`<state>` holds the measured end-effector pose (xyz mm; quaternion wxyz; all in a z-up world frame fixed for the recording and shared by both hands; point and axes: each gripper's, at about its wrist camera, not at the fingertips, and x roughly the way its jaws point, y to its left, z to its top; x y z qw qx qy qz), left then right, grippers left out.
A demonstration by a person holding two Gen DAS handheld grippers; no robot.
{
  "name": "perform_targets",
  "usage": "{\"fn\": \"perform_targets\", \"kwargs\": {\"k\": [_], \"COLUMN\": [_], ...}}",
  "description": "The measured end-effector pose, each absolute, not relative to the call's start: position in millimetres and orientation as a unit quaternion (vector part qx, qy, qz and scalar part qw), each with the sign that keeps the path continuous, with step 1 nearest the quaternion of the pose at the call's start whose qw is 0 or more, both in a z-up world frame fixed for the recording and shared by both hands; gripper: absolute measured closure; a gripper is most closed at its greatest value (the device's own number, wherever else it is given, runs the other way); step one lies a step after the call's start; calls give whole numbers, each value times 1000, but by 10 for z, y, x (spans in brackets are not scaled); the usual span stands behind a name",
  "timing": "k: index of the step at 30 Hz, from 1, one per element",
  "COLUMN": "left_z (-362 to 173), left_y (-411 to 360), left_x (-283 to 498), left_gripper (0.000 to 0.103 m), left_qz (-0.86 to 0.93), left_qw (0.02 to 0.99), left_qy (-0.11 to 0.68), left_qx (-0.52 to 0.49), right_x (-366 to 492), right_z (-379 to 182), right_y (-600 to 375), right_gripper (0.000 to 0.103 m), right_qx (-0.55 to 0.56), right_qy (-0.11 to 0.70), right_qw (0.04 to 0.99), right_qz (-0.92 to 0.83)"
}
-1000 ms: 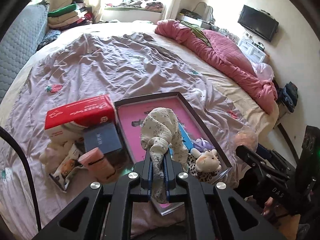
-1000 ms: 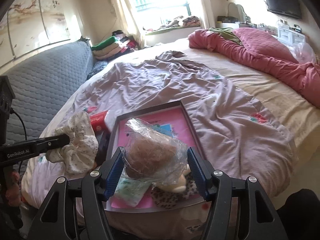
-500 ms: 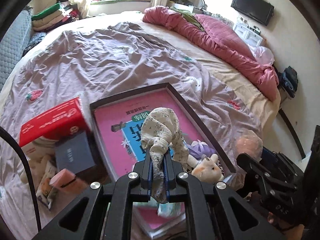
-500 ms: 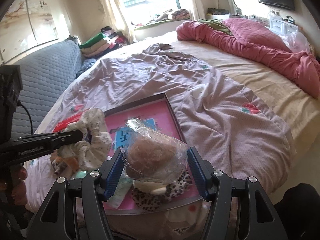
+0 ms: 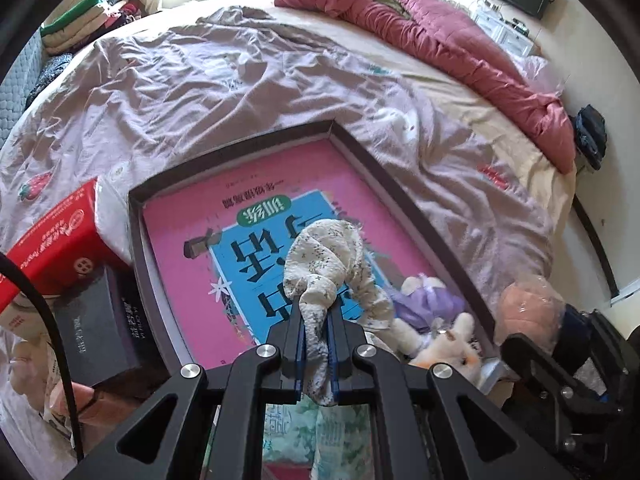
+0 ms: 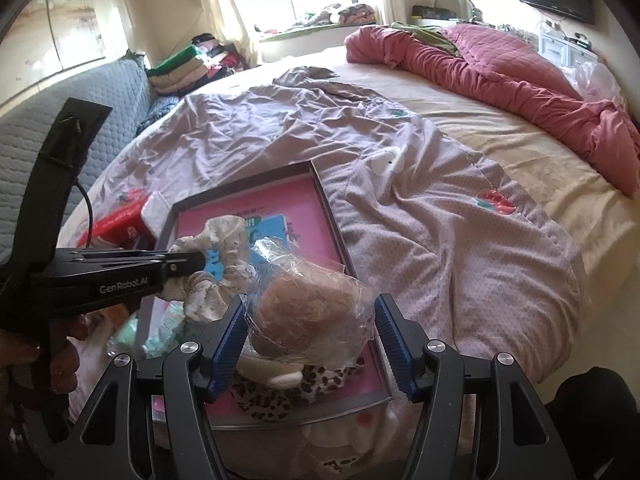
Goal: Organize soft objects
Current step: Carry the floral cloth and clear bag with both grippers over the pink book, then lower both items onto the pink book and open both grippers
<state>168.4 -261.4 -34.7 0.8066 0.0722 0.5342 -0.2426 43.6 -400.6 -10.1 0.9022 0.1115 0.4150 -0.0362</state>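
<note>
My left gripper is shut on a cream floral scrunchie, which hangs low over the pink and blue book lying in a dark-rimmed tray. A white plush toy and a purple one lie in the tray's near right corner. My right gripper grips a brownish soft lump wrapped in clear plastic above the tray's near end, over a leopard-print plush. The left gripper and the scrunchie show from the side there.
The tray rests on a lilac bed cover. A red tissue box and a dark box lie left of it, a mint-green packet under my left gripper. A pink quilt is bunched at the far right, folded clothes far left.
My left gripper has come down and forward over the tray with the scrunchie in it. The right gripper has sunk a little with the wrapped lump and now sits right beside the left one.
</note>
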Motion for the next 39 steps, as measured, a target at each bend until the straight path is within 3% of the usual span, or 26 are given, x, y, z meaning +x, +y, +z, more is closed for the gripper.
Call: {"fn": "perform_targets", "kwargs": {"k": [21,29,39], "left_z": [-527,-509,-249], "left_y": [-2325,-2231,-2033], "left_x": [1852,1852,1751], "left_gripper": [91,78,71], "left_qz": [-218,-229,-238], "left_qw": [798,789,798], "left_qy": [560,569,553], "left_qx": [49,42,32], "right_x": [687,808,864], "right_z": [-194,-308,-299], "right_y": [-3404,-3332,-3276], "right_gripper": [37,37,36], "right_qx": [59,57,52], "right_qy": [419,419,412], "right_qw": [904,904,906], "right_qz": [58,66,78]}}
